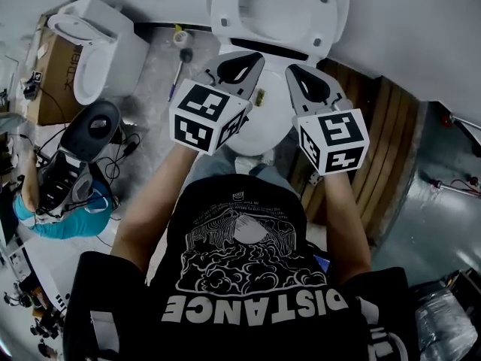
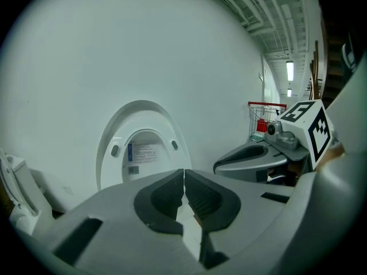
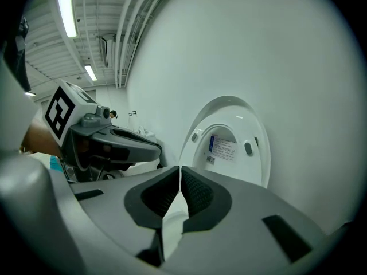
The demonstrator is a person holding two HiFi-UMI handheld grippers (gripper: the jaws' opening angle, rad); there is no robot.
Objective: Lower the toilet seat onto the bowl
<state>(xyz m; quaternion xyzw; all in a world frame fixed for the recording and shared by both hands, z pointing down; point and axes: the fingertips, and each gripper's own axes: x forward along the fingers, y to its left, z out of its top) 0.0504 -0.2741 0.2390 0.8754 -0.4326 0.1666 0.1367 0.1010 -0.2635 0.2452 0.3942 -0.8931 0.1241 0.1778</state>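
White wall (image 1: pixel 409 21), toilet seat (image 1: pixel 225 17) raised against it; bowl (image 1: pixel 257 135) uncovered

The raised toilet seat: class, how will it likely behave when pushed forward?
The toilet seat looks like rigid moulded plastic, so probably stiff. It stands upright by the wall, so a push should swing it down, perhaps slamming onto the bowl. Its glossy surface may be slippery.

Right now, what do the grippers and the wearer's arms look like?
Left gripper and right gripper: grey moulded jaws, dark textured pads, each carrying a white cube with black square markers. Wearer: black printed T-shirt, short sleeves.
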